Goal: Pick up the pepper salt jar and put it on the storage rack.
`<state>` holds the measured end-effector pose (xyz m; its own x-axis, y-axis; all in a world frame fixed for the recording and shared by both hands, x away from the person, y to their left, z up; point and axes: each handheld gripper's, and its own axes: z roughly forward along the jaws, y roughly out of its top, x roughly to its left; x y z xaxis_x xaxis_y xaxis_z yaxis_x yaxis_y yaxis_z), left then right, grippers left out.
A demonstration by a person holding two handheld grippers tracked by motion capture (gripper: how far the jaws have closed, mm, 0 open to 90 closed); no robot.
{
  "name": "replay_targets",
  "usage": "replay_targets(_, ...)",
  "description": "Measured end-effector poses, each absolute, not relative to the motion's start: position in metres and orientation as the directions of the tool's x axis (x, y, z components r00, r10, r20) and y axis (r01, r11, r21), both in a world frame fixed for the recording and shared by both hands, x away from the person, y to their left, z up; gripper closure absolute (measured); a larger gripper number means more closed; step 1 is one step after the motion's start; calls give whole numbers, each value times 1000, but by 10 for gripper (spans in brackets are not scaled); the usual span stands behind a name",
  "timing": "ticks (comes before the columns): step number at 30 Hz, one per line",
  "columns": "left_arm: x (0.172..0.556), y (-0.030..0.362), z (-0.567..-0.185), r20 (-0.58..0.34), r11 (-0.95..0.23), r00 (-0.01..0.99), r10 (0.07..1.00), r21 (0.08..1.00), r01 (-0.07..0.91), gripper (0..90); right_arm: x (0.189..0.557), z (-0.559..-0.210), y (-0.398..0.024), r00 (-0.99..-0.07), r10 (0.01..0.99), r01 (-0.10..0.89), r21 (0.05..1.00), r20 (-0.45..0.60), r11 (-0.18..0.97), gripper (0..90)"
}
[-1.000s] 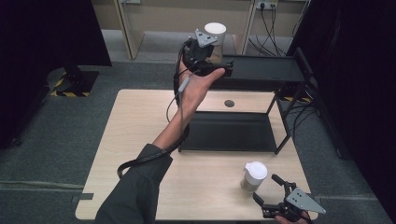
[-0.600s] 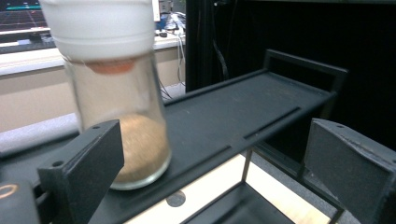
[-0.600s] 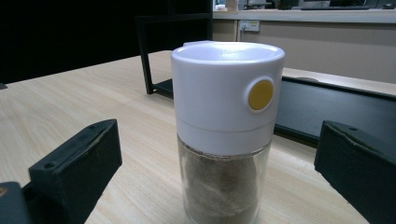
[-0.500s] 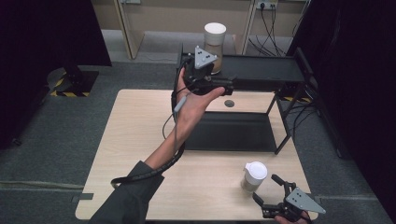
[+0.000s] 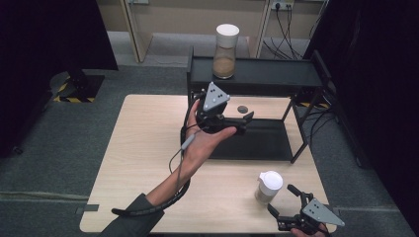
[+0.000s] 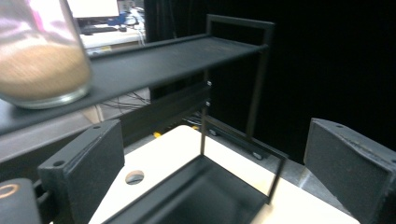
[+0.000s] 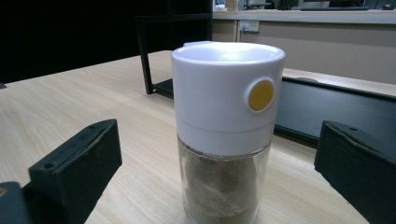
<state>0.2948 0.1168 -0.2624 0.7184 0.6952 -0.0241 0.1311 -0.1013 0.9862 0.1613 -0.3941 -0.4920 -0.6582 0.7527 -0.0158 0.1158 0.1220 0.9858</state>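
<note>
Right gripper (image 5: 285,210) sits at the table's (image 5: 143,148) near right corner, jaws spread wide, and the white-capped jar (image 5: 268,186) stands upright on the wood just ahead of them, untouched, yellow button facing the gripper. Left gripper (image 5: 236,120) hangs empty and wide apart over the black shelf (image 5: 267,74); a second jar (image 5: 226,52) stands on top, well beyond it.
</note>
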Motion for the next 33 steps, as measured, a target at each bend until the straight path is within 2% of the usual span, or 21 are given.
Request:
replay_targets(16,272,127,-307,-69,-72,775,628,987,146,44,161,-492,-394,-658,753,114,986,-16,120,11)
replay_targets(33,253,136,-352,-66,-92,803,592,984,149,43,161,-492,-394,-657,754,115,986,-15,120,11)
